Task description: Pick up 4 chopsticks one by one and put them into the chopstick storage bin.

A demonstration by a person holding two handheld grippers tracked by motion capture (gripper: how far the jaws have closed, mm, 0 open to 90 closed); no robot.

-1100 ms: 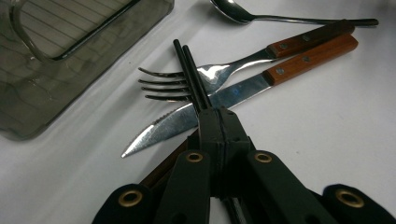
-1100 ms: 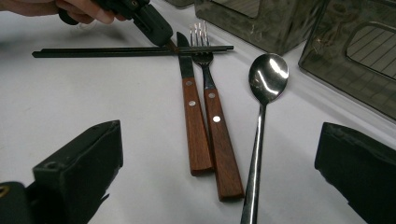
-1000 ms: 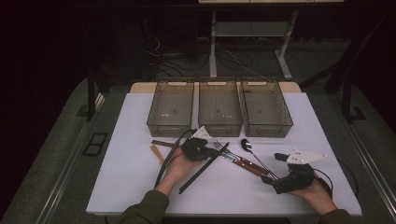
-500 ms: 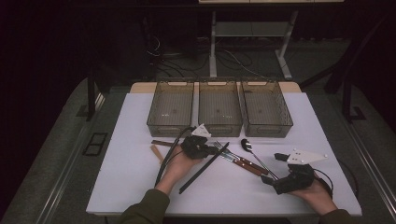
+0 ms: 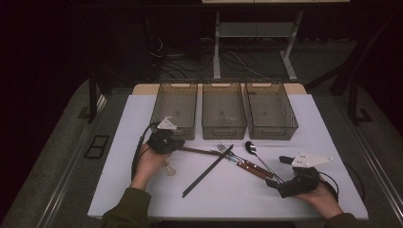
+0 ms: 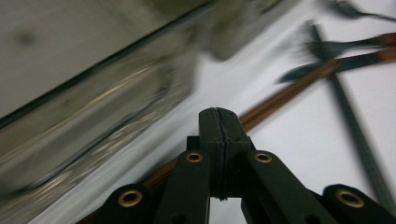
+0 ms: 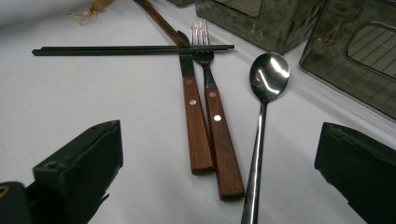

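Chopstick [image 6: 285, 95], brown and thin, is seen passing just under the clenched fingers [image 6: 219, 126] of the left gripper [image 5: 165, 141], beside the leftmost bin [image 5: 174, 108]; whether it is pinched cannot be told. Ahead of the released fingers [image 7: 74, 163] of the right gripper [image 5: 295, 179], a knife [image 7: 194, 116], fork [image 7: 215, 116] and spoon [image 7: 261, 116] are laid on the bench [image 5: 313, 123].

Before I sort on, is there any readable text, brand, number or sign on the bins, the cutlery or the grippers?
None: no readable text in these views.
Three smoky clear plastic bins: no labels visible.
Wooden-handled fork and knife: plain rivets, no stamp seen.
Steel spoon: no mark seen.
Black chopsticks: plain.
Left gripper and right gripper: no lettering visible.
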